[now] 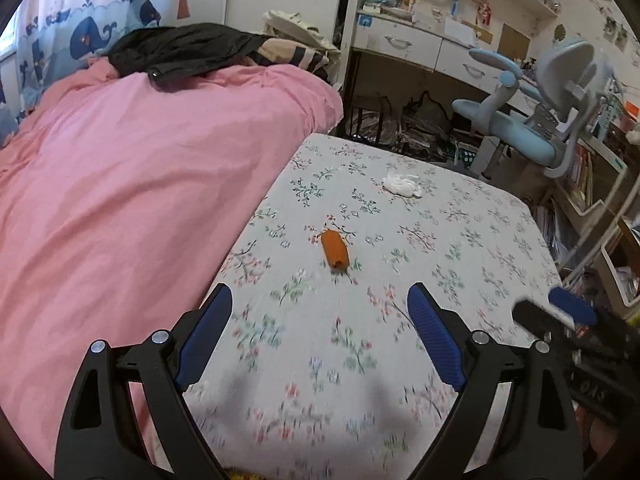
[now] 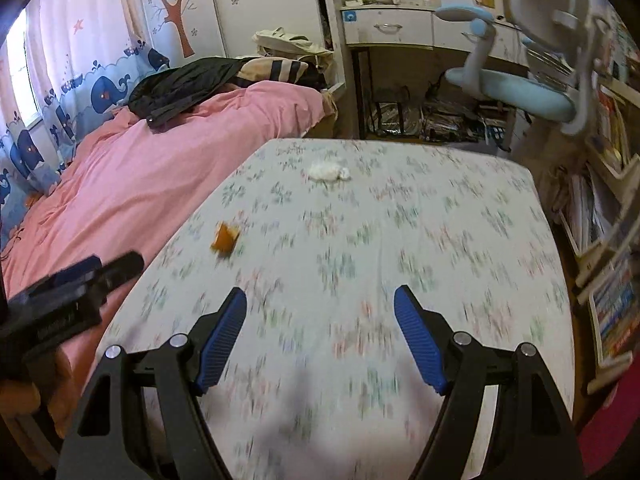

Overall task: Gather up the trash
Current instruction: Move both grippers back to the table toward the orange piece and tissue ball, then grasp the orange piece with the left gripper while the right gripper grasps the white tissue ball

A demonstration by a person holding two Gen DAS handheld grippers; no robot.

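Observation:
An orange wrapper-like piece of trash point(image 1: 335, 250) lies on the floral bed sheet point(image 1: 460, 248), a short way ahead of my left gripper point(image 1: 320, 300), which is open and empty. A crumpled white tissue point(image 1: 402, 185) lies farther on, near the sheet's far edge. In the right wrist view the orange piece point(image 2: 225, 239) is ahead to the left and the tissue point(image 2: 329, 171) is straight ahead. My right gripper point(image 2: 320, 300) is open and empty above the sheet point(image 2: 460, 240). The other gripper shows at the left edge point(image 2: 80, 276) and, in the left view, at the right edge point(image 1: 560, 312).
A pink duvet point(image 1: 120, 200) covers the bed's left side, with a black jacket point(image 1: 180, 52) and a striped pillow at its far end. A blue desk chair point(image 1: 540, 120), a white desk point(image 1: 400, 44), bags under it and bookshelves point(image 2: 608, 280) stand beyond and to the right.

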